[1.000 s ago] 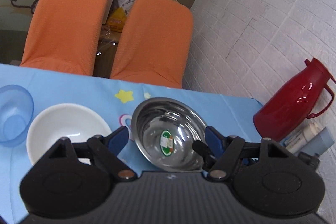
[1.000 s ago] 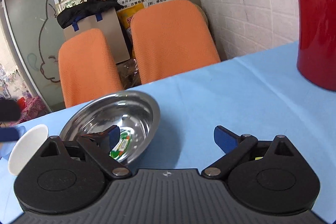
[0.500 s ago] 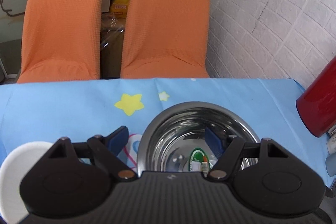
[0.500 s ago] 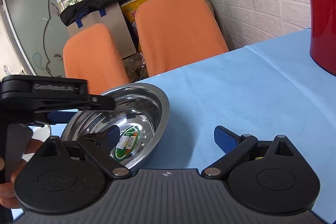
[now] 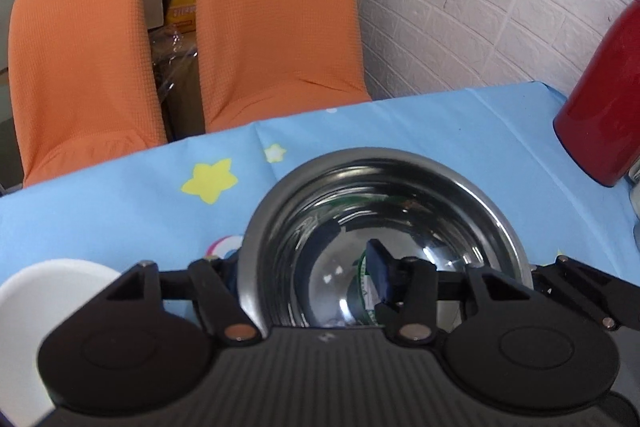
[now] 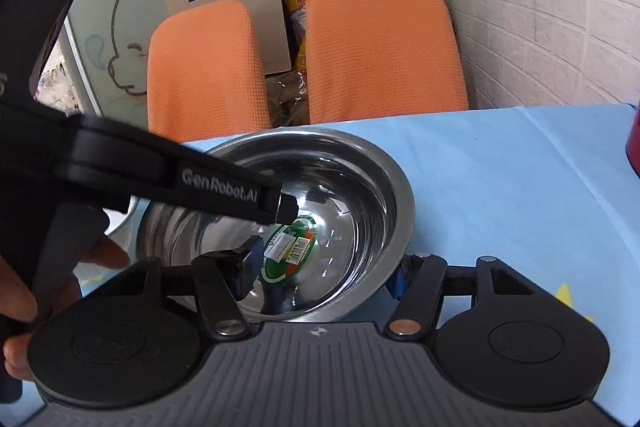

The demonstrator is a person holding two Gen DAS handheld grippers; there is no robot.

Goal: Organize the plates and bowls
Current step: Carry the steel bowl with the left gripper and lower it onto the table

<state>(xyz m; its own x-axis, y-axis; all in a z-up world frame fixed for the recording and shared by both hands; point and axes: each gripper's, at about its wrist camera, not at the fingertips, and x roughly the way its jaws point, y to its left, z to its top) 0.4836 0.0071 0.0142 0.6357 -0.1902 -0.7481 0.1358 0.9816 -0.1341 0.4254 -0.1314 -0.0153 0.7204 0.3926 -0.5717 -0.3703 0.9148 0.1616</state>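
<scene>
On the blue star-printed surface [image 5: 400, 131] sits the steel bowl [image 5: 384, 223], centre-near, a green label inside. My left tongs [image 5: 304, 273] have just been closing across its left rim, one finger inside, one outside; whether the pads press, I cannot tell. My right tongs [image 6: 322, 273] stand spread astride the bowl's near-right rim. Left lies a white bowl [image 5: 44, 291]; right, a red flask [image 5: 604, 107]; beyond, two orange chairs [image 5: 276, 23].

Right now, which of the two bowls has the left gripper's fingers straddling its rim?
The steel bowl, shiny with a green sticker inside. The white bowl sits apart, left of the left gripper.
</scene>
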